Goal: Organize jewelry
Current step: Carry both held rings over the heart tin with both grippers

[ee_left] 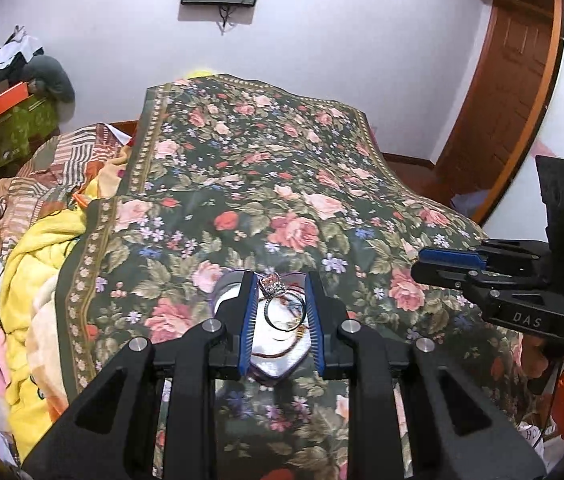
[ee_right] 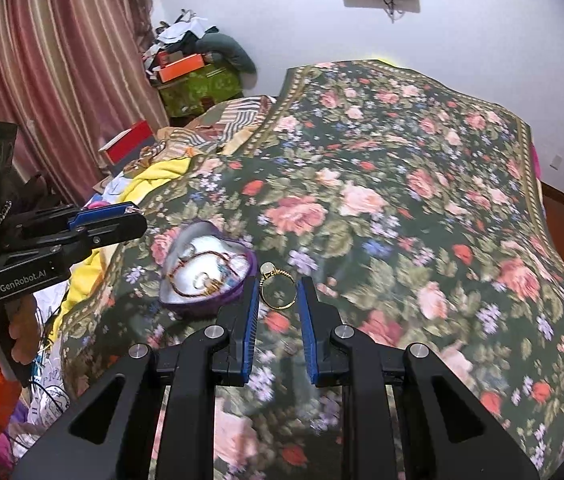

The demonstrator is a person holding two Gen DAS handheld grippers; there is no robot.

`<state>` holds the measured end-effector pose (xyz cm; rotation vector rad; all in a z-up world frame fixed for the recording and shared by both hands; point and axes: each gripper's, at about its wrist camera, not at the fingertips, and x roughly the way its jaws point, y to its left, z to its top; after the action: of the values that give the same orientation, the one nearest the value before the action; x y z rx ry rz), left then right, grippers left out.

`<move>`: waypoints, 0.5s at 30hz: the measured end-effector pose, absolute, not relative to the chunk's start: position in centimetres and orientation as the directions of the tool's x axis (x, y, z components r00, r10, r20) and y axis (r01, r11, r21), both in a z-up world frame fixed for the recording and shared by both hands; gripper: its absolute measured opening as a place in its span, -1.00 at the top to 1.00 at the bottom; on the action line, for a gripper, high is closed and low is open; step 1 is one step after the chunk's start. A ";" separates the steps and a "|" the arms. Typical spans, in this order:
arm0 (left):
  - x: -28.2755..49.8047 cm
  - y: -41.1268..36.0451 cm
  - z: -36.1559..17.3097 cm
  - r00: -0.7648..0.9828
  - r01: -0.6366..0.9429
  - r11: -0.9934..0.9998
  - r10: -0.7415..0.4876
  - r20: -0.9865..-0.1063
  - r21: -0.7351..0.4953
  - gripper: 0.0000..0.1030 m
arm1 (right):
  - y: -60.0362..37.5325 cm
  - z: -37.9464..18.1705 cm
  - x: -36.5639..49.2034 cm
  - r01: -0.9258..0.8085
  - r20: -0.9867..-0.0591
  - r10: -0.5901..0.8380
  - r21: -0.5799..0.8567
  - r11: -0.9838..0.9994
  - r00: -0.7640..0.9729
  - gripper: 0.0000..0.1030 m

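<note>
Risk sits with the silver ring [ee_left: 284,306]: pinched in the left claw [ee_left: 281,312] above the heart box [ee_right: 206,270], it could twist loose. The right claw [ee_right: 278,294] brackets the gold ring [ee_right: 278,288]; whether it grips, I cannot tell

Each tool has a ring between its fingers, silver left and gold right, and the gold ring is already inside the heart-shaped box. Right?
Not quite. In the right wrist view the gold ring is outside the heart-shaped box, beside it, between the right tool's fingers. The silver ring is in the left tool.
</note>
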<state>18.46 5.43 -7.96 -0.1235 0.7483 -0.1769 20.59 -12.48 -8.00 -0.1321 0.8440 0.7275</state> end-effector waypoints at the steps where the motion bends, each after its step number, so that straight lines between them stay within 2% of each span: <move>1: 18.4 5.7 -8.0 0.720 0.113 0.978 -0.202 -0.664 -0.176 0.56 | -12.0 -8.0 20.6 -0.640 -0.721 0.538 0.170 0.749 0.437 0.66; 15: 19.5 7.7 -9.4 0.716 0.100 0.972 -0.219 -0.663 -0.214 0.56 | -6.6 -10.1 21.7 -0.692 -0.762 0.532 0.156 0.705 0.369 0.66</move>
<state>19.54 7.65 -9.38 -0.1671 0.7533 -0.1774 21.67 -6.63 -10.07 -0.2032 0.8952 0.7922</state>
